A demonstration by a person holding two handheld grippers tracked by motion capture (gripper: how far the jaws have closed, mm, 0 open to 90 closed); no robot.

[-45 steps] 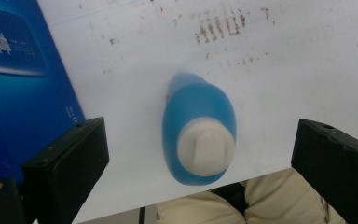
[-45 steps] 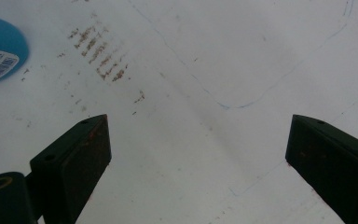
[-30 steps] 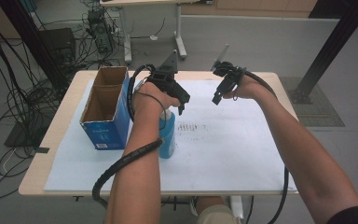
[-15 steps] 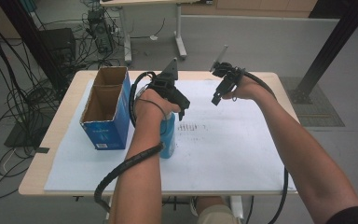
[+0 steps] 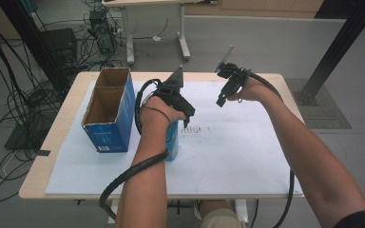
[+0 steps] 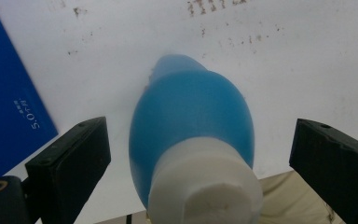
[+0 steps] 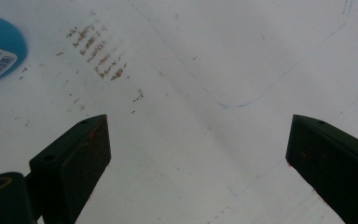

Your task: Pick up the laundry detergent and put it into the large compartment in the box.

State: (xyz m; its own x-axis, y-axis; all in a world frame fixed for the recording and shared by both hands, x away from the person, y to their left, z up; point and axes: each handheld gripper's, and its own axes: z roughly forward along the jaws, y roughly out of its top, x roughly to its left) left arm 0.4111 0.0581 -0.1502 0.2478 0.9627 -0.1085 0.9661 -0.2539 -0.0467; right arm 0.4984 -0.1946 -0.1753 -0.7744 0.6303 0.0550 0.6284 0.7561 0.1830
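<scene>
Left gripper (image 6: pixel 200 154) sits directly above the blue plastic bottle with white cap (image 6: pixel 193 140), jaws spread wide, one either side of the bottle, neither touching it. In the high view the bottle (image 5: pixel 172 137) stands upright on the white sheet covering the table (image 5: pixel 38 180), toward the left half, closer to the near edge than the far one, mostly hidden under the left hand (image 5: pixel 159 111). Open blue cardboard box (image 5: pixel 108 130) stands just left of the bottle, near the table's left edge, with a gap between them. Right gripper (image 5: pixel 223 95) hangs over the sheet near the far edge, right of centre, jaws wide apart, holding nothing. In its own view: bare stained sheet (image 7: pixel 191 93), bottle label at the upper left corner.
</scene>
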